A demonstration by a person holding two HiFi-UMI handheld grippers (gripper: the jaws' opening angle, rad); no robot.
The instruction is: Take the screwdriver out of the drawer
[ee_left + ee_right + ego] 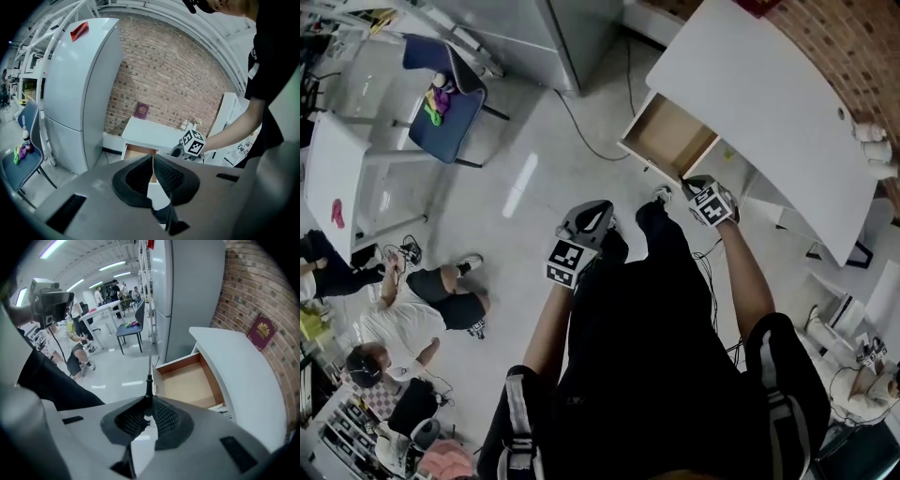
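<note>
Right tool [149,405] clamps the screwdriver [148,373], shaft projecting forward, outside the open drawer [190,380]; left tool [153,169] closed on nothing; maintain firm pressure; carry the shaft clear of the worktop [239,380].

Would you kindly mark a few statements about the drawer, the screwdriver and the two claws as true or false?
1. The right claw is shut on the screwdriver. True.
2. The drawer is pushed closed. False: it stands pulled open, and its visible bottom is bare.
3. The left claw grips a tool. False: its jaws are together with nothing between them.
4. A dark red booklet lies on the white desk. True.
</note>
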